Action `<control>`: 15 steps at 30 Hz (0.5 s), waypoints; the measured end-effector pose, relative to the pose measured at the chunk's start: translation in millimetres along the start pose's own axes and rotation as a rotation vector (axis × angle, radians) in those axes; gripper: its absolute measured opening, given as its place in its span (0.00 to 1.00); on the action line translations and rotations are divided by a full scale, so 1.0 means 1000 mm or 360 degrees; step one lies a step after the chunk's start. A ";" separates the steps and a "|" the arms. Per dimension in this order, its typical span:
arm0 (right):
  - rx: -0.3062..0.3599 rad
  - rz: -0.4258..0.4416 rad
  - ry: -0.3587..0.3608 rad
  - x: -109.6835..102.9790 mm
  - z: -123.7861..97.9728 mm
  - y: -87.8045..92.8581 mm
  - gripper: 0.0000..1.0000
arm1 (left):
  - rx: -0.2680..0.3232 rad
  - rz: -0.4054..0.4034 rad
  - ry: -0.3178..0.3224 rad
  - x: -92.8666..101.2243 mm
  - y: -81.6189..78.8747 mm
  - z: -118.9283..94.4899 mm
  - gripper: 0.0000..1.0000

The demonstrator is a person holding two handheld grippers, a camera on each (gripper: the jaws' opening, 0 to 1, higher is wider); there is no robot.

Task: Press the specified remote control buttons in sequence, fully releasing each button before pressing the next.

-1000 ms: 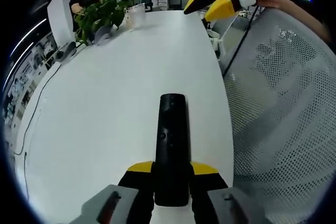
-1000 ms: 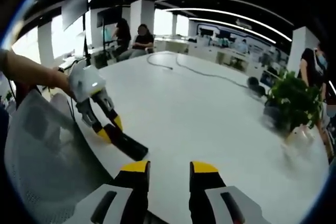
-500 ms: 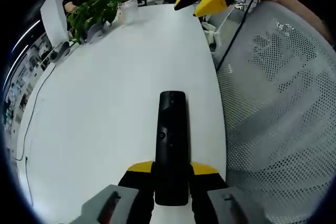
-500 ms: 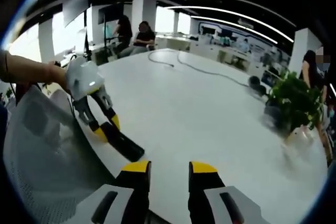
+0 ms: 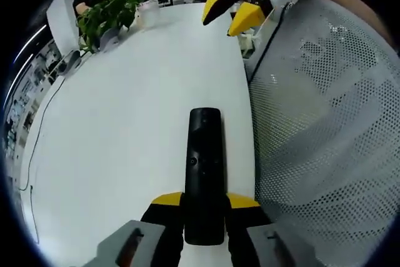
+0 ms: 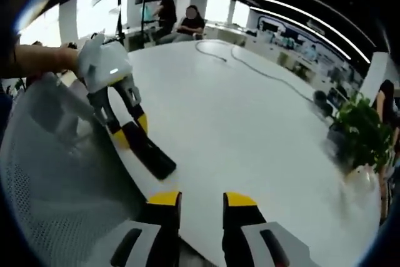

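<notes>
A long black remote control point(image 5: 204, 173) sticks out forward from my left gripper point(image 5: 204, 202), whose yellow-tipped jaws are shut on its near end above the white table point(image 5: 125, 123). In the right gripper view the same remote point(image 6: 150, 152) juts from the left gripper point(image 6: 128, 130), held by a hand at the left, over the table's edge. My right gripper point(image 6: 194, 199) stands a little open with nothing between its fingers, a short way from the remote's free end. The right gripper point(image 5: 234, 9) also hangs high in the left gripper view, apart from the remote.
A grey mesh chair back point(image 5: 325, 123) runs along the table's edge. A potted plant point(image 5: 103, 14) and a clear cup point(image 5: 149, 10) stand at the far end, with a black cable point(image 6: 250, 67) across the table point(image 6: 250, 136). People sit in the background.
The right gripper has drawn in closer to the remote and toward the table. The left gripper keeps its hold on the remote; both views have shifted slightly.
</notes>
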State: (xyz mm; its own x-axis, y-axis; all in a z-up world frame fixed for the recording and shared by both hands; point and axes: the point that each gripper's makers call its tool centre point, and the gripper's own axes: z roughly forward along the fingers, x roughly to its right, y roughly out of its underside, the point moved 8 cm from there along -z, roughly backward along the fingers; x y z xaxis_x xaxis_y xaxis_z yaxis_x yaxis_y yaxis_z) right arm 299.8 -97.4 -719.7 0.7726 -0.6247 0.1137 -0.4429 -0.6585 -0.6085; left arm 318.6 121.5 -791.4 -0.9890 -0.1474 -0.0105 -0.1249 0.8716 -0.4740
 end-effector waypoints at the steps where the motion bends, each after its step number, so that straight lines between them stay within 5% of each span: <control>1: -0.0012 -0.0009 -0.0008 -0.001 0.001 0.000 0.22 | 0.0002 -0.0004 -0.0003 0.001 0.000 0.000 0.25; 15: -0.0066 -0.0053 -0.0130 -0.010 0.005 0.002 0.13 | 0.0084 -0.0032 -0.0012 0.005 0.005 -0.001 0.25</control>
State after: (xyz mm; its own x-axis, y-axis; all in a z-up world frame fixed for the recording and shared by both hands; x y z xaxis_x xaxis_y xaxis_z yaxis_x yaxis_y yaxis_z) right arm 292.9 -90.5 -726.1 0.8210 -0.5670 0.0675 -0.4336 -0.6960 -0.5724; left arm 312.6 125.8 -793.3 -0.9857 -0.1684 -0.0071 -0.1402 0.8426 -0.5200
